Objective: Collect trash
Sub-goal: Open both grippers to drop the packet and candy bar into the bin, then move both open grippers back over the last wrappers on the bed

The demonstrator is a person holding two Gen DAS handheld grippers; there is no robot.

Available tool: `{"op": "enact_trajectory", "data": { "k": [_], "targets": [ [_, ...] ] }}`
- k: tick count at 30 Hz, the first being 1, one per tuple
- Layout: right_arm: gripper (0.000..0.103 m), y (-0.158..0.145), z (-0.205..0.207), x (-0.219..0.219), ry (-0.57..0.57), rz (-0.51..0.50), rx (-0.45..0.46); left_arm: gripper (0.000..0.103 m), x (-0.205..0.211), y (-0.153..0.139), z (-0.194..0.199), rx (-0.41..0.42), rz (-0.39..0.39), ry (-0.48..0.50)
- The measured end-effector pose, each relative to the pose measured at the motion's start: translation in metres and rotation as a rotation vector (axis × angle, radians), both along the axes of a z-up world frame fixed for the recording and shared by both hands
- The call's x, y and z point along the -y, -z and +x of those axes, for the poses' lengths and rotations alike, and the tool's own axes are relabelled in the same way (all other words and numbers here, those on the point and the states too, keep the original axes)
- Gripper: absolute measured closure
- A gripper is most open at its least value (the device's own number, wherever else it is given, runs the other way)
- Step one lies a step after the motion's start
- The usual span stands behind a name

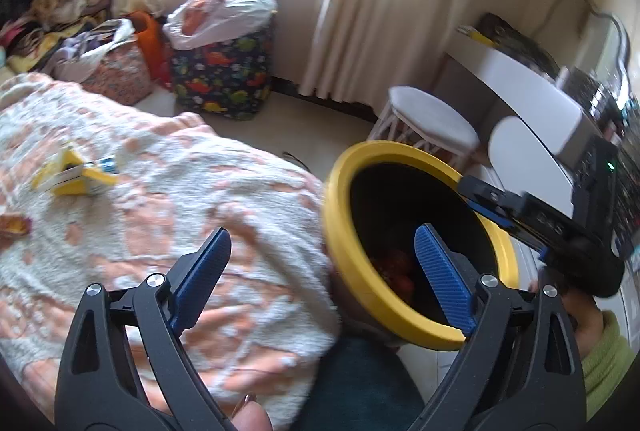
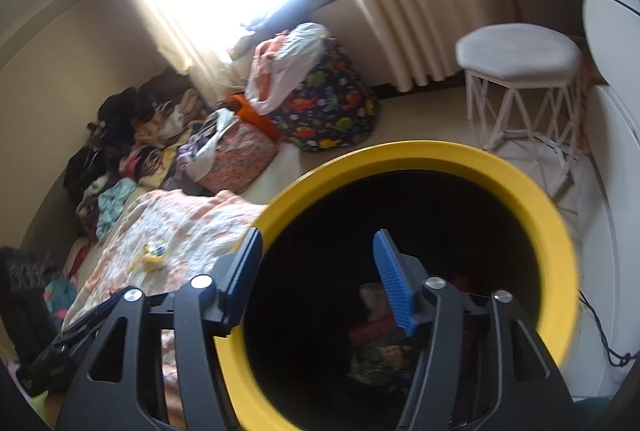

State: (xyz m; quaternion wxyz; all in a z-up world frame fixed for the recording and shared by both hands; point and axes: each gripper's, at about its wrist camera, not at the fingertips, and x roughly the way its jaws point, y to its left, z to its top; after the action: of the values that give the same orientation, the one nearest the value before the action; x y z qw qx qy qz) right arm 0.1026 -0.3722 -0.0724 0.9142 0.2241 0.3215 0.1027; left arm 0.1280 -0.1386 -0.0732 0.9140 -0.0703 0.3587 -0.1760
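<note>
A bed covered by a fluffy orange-and-white blanket [image 1: 168,199] fills the near left of the room, with piles of clothes at its far end and a dinosaur-print bag [image 1: 222,75] on the floor beyond, under the curtained window. A white stool [image 2: 520,67] stands at the far right.

Beside the bed's near right corner is the trash bin [image 2: 520,183], black inside with a thick yellow rim, tipped toward the cameras. Wrappers already lie at its bottom.

The right gripper [image 2: 320,279] straddles the bin's near-left rim: one pad sits outside the yellow ring, the other inside the dark opening. The jaws look fairly wide, and I cannot tell whether they actually pinch the rim or only bracket it.

The left gripper [image 1: 320,267] hangs released above the blanket's edge, jaws spread, holding nothing; its right finger overlaps the bin's mouth in that view.

The trash left to collect is small: a yellow carton [image 1: 74,177] lying on the blanket at the far left, well apart from both tools, and a brownish wrapper [image 1: 14,225] near the left edge.

Judged from here, the main risk is the bin. If the right tool's hold on the rim is loose, the tilted bin could slip or tip further and spill its contents. Reaching for the carton, the open left jaws could also snag the plush blanket and drag it.
</note>
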Motion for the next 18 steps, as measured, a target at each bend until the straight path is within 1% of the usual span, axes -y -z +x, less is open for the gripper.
{"op": "enact_trajectory", "data": {
  "k": [4,7,9,10,12,18],
  "targets": [
    [0.043,-0.007,0.005,-0.028,-0.063,-0.013,0.015,0.016,-0.027,-0.002,0.001,0.012,-0.006,-0.074],
    [0.038,-0.01,0.01,-0.048,-0.101,-0.019,0.017,0.016,-0.048,-0.004,0.002,0.016,-0.012,-0.125],
    [0.037,-0.011,0.012,-0.062,-0.126,-0.027,0.019,0.011,-0.061,-0.005,0.002,0.017,-0.021,-0.16],
    [0.036,-0.012,0.014,-0.071,-0.143,-0.03,0.018,0.011,-0.068,-0.006,0.002,0.019,-0.028,-0.177],
    [0.031,-0.015,0.017,-0.085,-0.165,-0.039,0.019,0.011,-0.083,-0.007,0.003,0.022,-0.039,-0.206],
    [0.028,-0.019,0.027,-0.128,-0.244,-0.066,0.021,0.011,-0.121,-0.008,0.001,0.028,-0.061,-0.29]
  ]
}}
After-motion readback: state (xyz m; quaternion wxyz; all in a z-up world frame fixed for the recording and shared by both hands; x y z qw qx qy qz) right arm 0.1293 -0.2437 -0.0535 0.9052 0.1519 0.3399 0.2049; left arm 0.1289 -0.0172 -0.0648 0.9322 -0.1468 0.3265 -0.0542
